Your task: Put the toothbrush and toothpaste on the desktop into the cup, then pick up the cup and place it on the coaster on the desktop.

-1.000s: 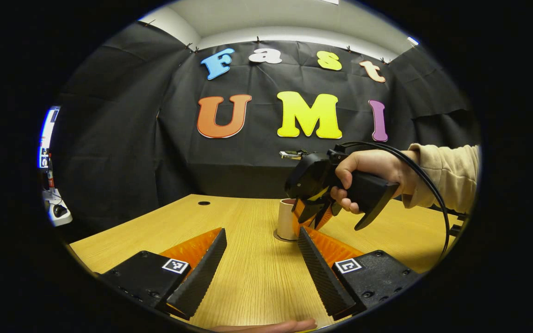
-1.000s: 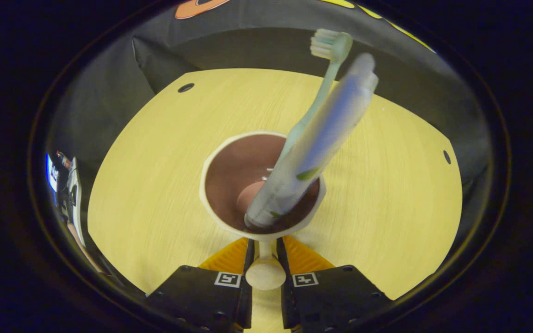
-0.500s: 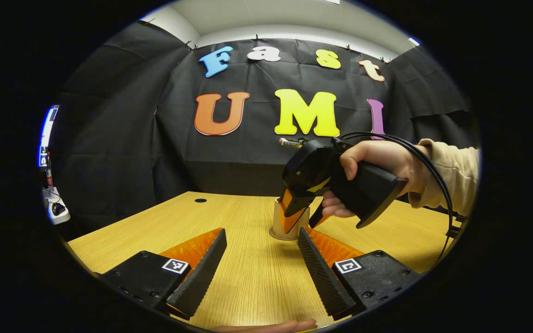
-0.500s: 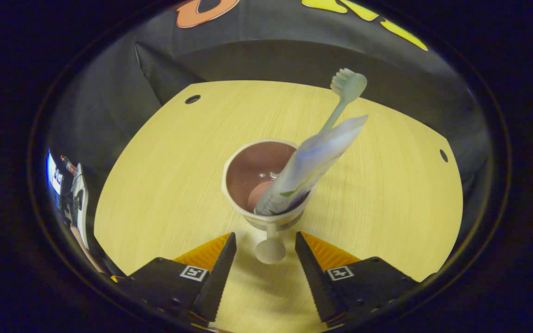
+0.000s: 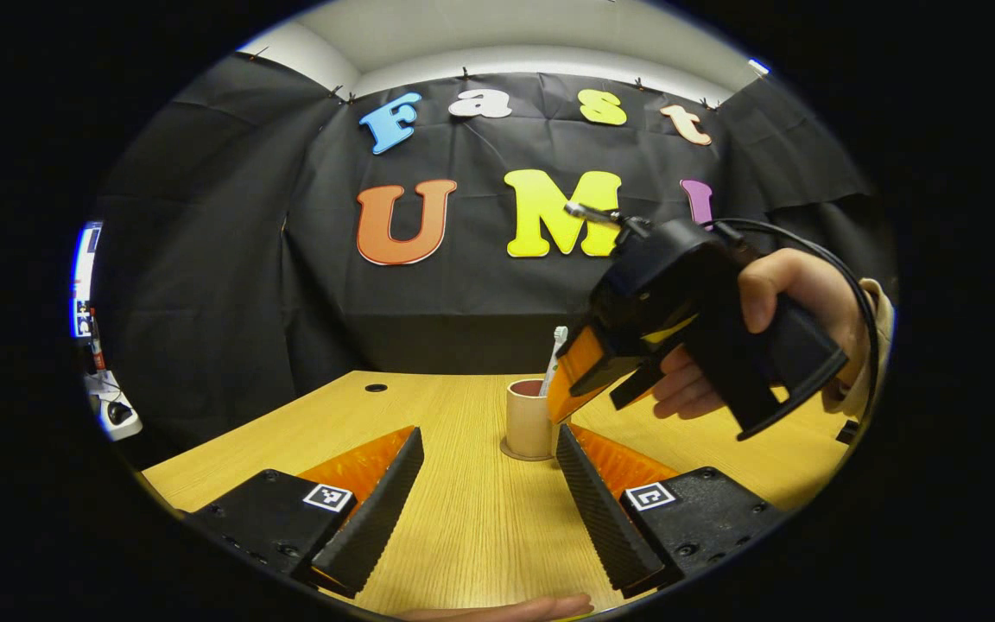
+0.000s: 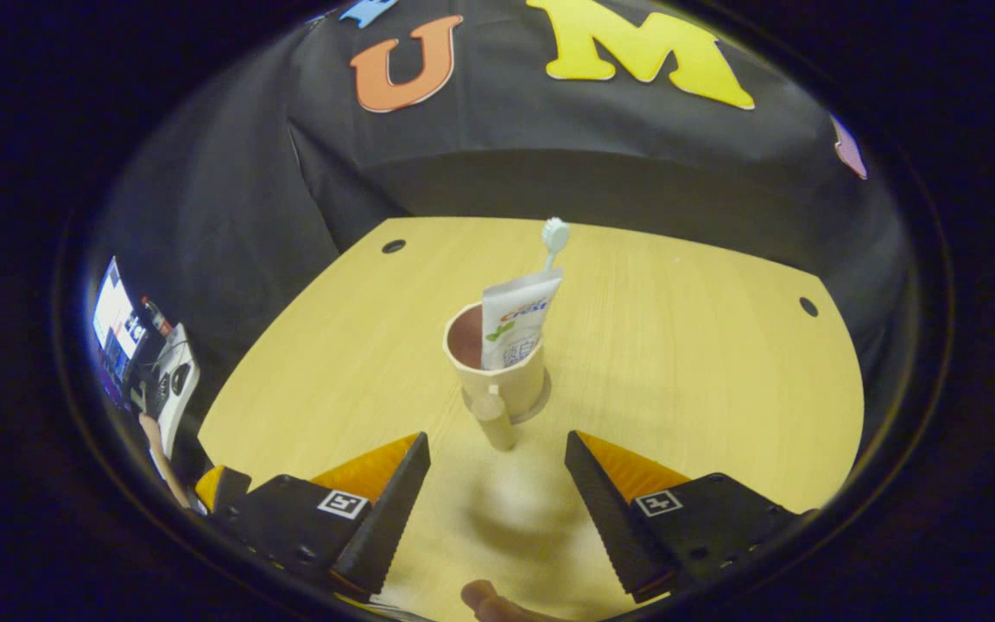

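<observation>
Bright, even overhead light, soft shadows on the desktop (image 6: 679,345), fisheye-bent edges, sharp focus.

The left gripper (image 5: 487,492) has two black blocky finger mounts, each with round screw heads and a small square black-and-white marker on top; its fingers (image 5: 377,510) are long ribbed wedges. The right gripper (image 5: 588,389) has a black angular housing and pistol-style handle, a black cable looping from its rear, held by a hand (image 5: 774,333) in a beige sleeve (image 5: 873,345)
</observation>
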`<state>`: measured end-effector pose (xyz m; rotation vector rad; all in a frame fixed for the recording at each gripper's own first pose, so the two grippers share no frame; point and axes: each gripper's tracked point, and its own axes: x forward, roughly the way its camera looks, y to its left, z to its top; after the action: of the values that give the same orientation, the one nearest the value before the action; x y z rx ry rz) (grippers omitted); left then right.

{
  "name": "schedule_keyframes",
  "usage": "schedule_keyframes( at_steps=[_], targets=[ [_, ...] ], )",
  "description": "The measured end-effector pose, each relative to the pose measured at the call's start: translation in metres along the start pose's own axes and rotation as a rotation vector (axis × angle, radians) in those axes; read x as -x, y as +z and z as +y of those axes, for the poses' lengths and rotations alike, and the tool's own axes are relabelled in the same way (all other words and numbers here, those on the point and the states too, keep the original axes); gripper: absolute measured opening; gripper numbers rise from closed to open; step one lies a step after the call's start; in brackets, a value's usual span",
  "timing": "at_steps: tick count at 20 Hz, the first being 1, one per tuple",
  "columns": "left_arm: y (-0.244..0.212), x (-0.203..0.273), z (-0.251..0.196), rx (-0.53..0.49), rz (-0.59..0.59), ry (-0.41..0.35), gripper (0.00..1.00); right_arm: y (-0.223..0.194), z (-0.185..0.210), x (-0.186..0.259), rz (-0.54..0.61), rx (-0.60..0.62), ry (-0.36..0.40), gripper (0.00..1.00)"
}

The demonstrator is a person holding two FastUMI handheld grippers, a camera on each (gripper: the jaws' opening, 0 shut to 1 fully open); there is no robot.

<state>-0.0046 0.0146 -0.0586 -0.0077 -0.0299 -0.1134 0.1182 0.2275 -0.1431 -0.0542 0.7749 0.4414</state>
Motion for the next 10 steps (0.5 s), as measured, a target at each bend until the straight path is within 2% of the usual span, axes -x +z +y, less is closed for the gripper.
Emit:
schedule_keyframes(
  at_steps=[5, 6, 7, 10],
  targets=[
    [0.007, -0.003, -0.009, 0.047, 0.015, 0.006, 0.98, -0.001, -0.048, 0.052, -0.224, -0.011, -0.062, 0.96],
    [0.007, -0.005, -0.011, 0.066, 0.024, 0.006, 0.98, -0.008, -0.060, 0.064, -0.251, -0.001, -0.077, 0.98],
    [0.007, -0.008, -0.015, 0.088, 0.033, 0.001, 0.98, -0.015, -0.072, 0.075, -0.270, 0.005, -0.090, 0.94],
    [0.006, -0.014, -0.025, 0.112, 0.065, -0.004, 0.99, -0.037, -0.109, 0.103, -0.326, 0.010, -0.148, 0.96]
  ],
)
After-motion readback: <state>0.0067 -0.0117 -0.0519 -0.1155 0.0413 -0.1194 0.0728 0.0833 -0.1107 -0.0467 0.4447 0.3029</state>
